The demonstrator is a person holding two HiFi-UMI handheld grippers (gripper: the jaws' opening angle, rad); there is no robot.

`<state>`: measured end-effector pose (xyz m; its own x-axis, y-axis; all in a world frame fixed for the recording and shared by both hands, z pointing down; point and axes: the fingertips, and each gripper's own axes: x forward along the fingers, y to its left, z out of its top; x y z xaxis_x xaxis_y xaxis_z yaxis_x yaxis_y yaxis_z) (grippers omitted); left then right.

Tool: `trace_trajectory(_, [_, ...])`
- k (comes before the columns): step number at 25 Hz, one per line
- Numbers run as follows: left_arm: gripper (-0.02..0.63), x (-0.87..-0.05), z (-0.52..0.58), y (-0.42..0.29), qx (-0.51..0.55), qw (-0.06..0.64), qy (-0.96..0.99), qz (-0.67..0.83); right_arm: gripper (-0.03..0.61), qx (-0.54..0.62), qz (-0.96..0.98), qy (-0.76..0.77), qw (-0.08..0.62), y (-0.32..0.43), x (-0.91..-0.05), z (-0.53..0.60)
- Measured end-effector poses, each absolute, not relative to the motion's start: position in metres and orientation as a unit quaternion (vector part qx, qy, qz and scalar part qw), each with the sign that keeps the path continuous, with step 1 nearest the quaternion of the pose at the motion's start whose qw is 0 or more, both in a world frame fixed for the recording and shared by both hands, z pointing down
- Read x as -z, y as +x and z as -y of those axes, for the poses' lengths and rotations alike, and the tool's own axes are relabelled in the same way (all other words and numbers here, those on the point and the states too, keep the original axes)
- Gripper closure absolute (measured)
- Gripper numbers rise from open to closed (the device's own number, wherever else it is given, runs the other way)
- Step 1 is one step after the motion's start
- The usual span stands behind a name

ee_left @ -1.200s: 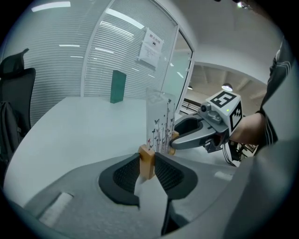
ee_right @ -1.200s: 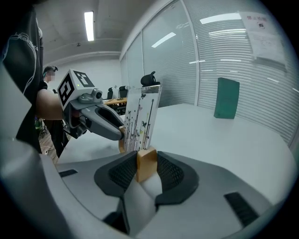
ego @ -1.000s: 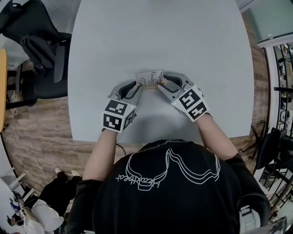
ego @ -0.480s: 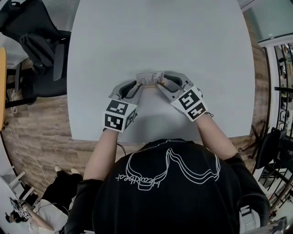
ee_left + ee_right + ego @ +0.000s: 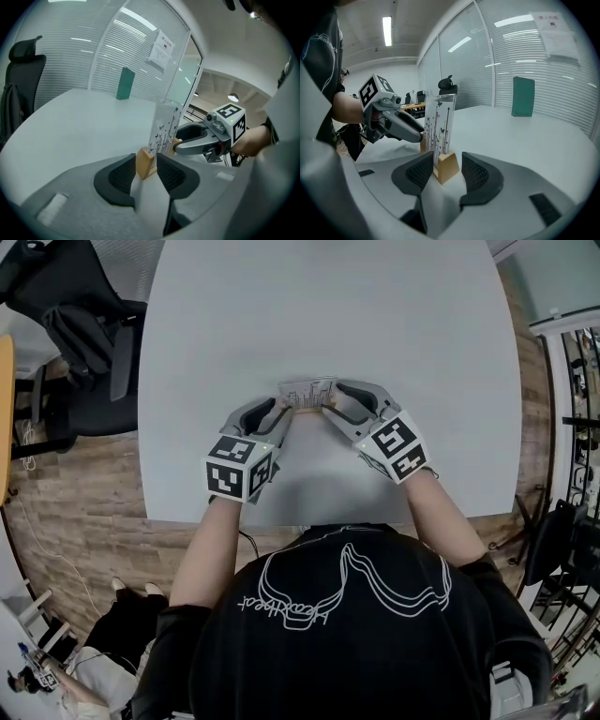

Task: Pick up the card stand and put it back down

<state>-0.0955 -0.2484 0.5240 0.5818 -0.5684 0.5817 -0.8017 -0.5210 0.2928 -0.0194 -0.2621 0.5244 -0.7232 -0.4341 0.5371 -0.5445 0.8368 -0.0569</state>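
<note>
The stand (image 5: 307,393) is sitting upright on the table (image 5: 328,315), its long base running crosswise, and the left claw (image 5: 278,415) and right claw (image 5: 330,405) have just been opening, each now gaping loosely around one end.

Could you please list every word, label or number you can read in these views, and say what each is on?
Nothing reads with certainty.
White script on the black T-shirt: upside down, too distorted to read.
White paper notice on the glass wall: print too small.
Clear card in the wooden stand: black butterfly and stem drawings, no words.
Black-and-white marker cubes: patterns only, no words.
</note>
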Motion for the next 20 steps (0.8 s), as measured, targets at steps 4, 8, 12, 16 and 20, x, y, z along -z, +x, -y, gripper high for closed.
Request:
trace_trajectory(4, [0.480, -0.512, 0.243, -0.099, -0.198, 0.275, 0.846, 0.412, 0.382, -0.131, 0.921, 0.286, 0.228, -0.008, -0.508, 0.262])
trace_trajectory(8, [0.480, -0.493, 0.230, -0.100, -0.177, 0.271, 0.848, 0.421, 0.416, -0.143, 0.921, 0.308, 0.190, 0.004, -0.482, 0.252])
trace_trajectory(12, [0.480, -0.469, 0.210, -0.096, -0.155, 0.263, 0.854, 0.421, 0.448, -0.161, 0.924, 0.316, 0.143, 0.010, -0.453, 0.230])
trace_trajectory(16, [0.482, -0.433, 0.181, -0.091, -0.115, 0.250, 0.864, 0.422, 0.476, -0.192, 0.931, 0.295, 0.092, 0.011, -0.423, 0.194])
trace_trajectory(20, [0.483, -0.397, 0.149, -0.085, -0.074, 0.238, 0.876, 0.412, 0.530, -0.184, 0.939, 0.285, 0.058, 0.010, -0.393, 0.157])
